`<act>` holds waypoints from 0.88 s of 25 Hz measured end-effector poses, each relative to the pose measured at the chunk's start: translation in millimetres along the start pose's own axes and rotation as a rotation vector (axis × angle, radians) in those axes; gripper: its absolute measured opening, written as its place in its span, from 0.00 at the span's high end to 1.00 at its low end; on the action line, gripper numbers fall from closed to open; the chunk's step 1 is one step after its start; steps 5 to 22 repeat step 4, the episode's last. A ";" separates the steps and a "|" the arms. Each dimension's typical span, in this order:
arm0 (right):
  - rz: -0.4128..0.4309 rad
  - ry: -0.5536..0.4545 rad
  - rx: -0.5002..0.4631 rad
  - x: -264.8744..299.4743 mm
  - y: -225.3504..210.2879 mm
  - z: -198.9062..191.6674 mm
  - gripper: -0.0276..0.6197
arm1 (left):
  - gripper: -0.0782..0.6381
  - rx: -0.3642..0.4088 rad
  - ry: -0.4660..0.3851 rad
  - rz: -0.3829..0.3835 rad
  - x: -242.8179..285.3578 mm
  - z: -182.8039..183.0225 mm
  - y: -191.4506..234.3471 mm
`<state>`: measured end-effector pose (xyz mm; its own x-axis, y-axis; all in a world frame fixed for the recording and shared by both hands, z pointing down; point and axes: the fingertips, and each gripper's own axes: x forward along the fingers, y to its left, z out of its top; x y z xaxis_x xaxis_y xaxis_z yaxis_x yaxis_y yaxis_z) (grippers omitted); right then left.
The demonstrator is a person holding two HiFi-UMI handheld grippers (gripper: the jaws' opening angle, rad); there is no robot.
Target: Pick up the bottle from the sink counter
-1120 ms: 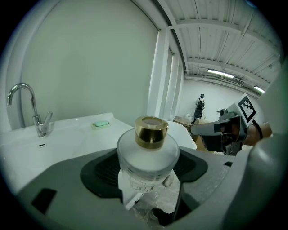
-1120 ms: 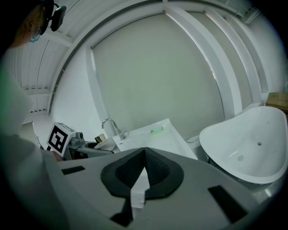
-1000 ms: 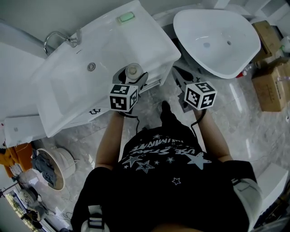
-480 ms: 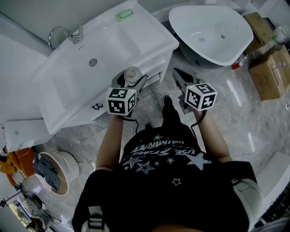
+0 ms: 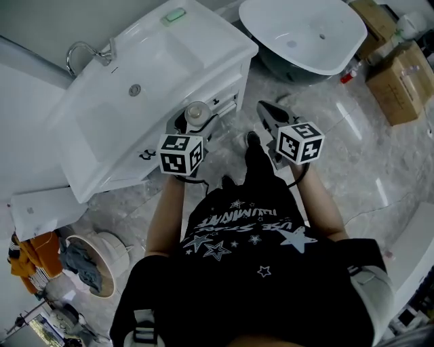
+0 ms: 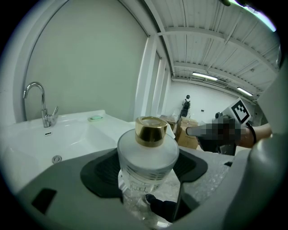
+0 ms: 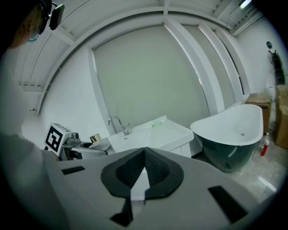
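Since 1 s ago, the bottle [image 5: 197,112] has been drawn back from the front edge of the desk [image 5: 224,51] and is now seen clear of it, in front of the cabinet face [image 5: 227,101] and above the floor [image 5: 339,142]. The bottle is held upright in the left tool [image 5: 196,119], whose 2 jaws are closed against its frosted body; a gold cap [image 6: 151,130] is seen on top. The right tool [image 5: 266,112] is held just beside the left one, apart from it, with its jaws shut together and nothing between them. On the desk, a basin [image 5: 122,101], a faucet [image 5: 88,53] and a green soap [image 5: 175,14] are seen. A bathtub [image 5: 305,34] and cardboard boxes [image 5: 397,81] are seen further right.
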<state>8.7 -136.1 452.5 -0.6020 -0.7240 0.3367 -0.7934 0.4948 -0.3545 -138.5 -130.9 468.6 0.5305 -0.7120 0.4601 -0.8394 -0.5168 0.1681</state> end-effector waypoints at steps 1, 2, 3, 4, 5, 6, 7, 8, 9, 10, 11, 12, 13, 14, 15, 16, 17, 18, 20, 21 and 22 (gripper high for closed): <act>-0.003 0.000 -0.001 -2.3 0.9 -1.2 0.95 | 0.40 0.004 -0.001 -0.005 -1.6 -0.8 -2.4; -0.005 0.000 -0.004 -3.9 1.7 -2.0 0.95 | 0.40 0.007 -0.003 -0.009 -2.8 -1.3 -4.4; -0.006 0.000 -0.007 -5.1 2.5 -2.5 0.95 | 0.40 0.009 -0.005 -0.013 -3.8 -1.7 -6.1; -0.007 -0.001 -0.010 -6.2 3.3 -2.8 0.95 | 0.40 0.011 -0.008 -0.017 -4.8 -2.0 -7.6; -0.007 -0.001 -0.010 -6.2 3.3 -2.8 0.95 | 0.40 0.011 -0.008 -0.017 -4.8 -2.0 -7.6; -0.007 -0.001 -0.010 -6.2 3.3 -2.8 0.95 | 0.40 0.011 -0.008 -0.017 -4.8 -2.0 -7.6; -0.007 -0.001 -0.010 -6.2 3.3 -2.8 0.95 | 0.40 0.011 -0.008 -0.017 -4.8 -2.0 -7.6; -0.007 -0.001 -0.010 -6.2 3.3 -2.8 0.95 | 0.40 0.011 -0.008 -0.017 -4.8 -2.0 -7.6; -0.007 -0.001 -0.010 -6.2 3.3 -2.8 0.95 | 0.40 0.011 -0.008 -0.017 -4.8 -2.0 -7.6; -0.007 -0.001 -0.010 -6.2 3.3 -2.8 0.95 | 0.40 0.011 -0.008 -0.017 -4.8 -2.0 -7.6; -0.007 -0.001 -0.010 -6.2 3.3 -2.8 0.95 | 0.40 0.011 -0.008 -0.017 -4.8 -2.0 -7.6; -0.007 -0.001 -0.010 -6.2 3.3 -2.8 0.95 | 0.40 0.011 -0.008 -0.017 -4.8 -2.0 -7.6; -0.007 -0.001 -0.010 -6.2 3.3 -2.8 0.95 | 0.40 0.011 -0.008 -0.017 -4.8 -2.0 -7.6; -0.007 -0.001 -0.010 -6.2 3.3 -2.8 0.95 | 0.40 0.011 -0.008 -0.017 -4.8 -2.0 -7.6; -0.007 -0.001 -0.010 -6.2 3.3 -2.8 0.95 | 0.40 0.011 -0.008 -0.017 -4.8 -2.0 -7.6; -0.007 -0.001 -0.010 -6.2 3.3 -2.8 0.95 | 0.40 0.011 -0.008 -0.017 -4.8 -2.0 -7.6; -0.007 -0.001 -0.010 -6.2 3.3 -2.8 0.95 | 0.40 0.011 -0.008 -0.017 -4.8 -2.0 -7.6; -0.007 -0.001 -0.010 -6.2 3.3 -2.8 0.95 | 0.40 0.011 -0.008 -0.017 -4.8 -2.0 -7.6; -0.007 -0.001 -0.010 -6.2 3.3 -2.8 0.95 | 0.40 0.011 -0.008 -0.017 -4.8 -2.0 -7.6; -0.007 -0.001 -0.010 -6.2 3.3 -2.8 0.95 | 0.40 0.011 -0.008 -0.017 -4.8 -2.0 -7.6; -0.007 -0.001 -0.010 -6.2 3.3 -2.8 0.95 | 0.40 0.011 -0.008 -0.017 -4.8 -2.0 -7.6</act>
